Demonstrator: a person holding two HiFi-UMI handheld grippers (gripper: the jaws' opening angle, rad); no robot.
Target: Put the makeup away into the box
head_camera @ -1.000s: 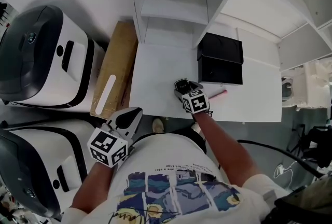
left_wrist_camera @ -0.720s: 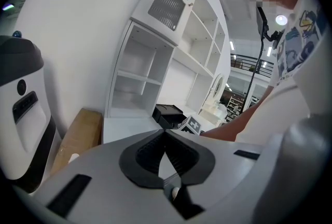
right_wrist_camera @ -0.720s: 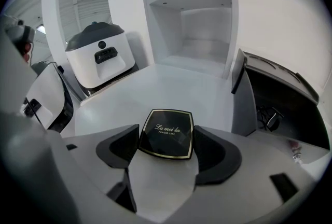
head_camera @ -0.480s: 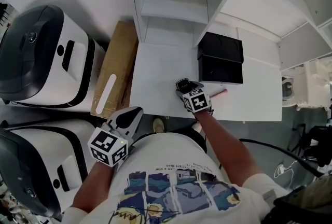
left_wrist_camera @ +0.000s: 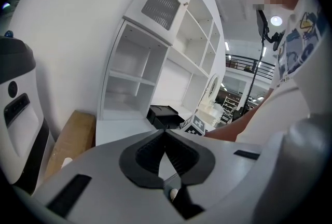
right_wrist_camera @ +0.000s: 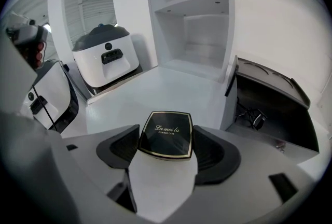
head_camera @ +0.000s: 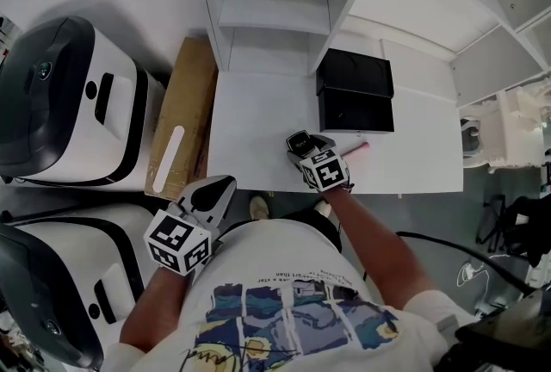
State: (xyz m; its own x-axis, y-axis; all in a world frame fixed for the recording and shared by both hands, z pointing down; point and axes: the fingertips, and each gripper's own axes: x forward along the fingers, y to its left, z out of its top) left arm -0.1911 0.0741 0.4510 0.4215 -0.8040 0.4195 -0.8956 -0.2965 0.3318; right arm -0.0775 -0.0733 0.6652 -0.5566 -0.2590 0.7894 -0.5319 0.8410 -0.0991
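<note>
A black square powder compact (right_wrist_camera: 166,134) with a gold rim sits between the jaws of my right gripper (right_wrist_camera: 167,148), which is shut on it. In the head view that compact (head_camera: 300,139) is over the white table (head_camera: 250,125), just left of the front of the black box (head_camera: 355,92). The box (right_wrist_camera: 270,109) stands open with its lid tipped back and a small dark item lies inside. A pink stick (head_camera: 357,147) lies on the table in front of the box. My left gripper (head_camera: 212,193) is shut and empty, held off the table's near edge (left_wrist_camera: 165,137).
A white shelf unit (head_camera: 267,9) rises at the back of the table. A flat cardboard carton (head_camera: 181,125) leans at the table's left side. Two white and black machines (head_camera: 69,103) stand further left. The person's shoe (head_camera: 258,207) shows below the table's edge.
The head view has shifted slightly. My right gripper, still holding the compact, has come a little closer to the black box. The left gripper has stayed put.
</note>
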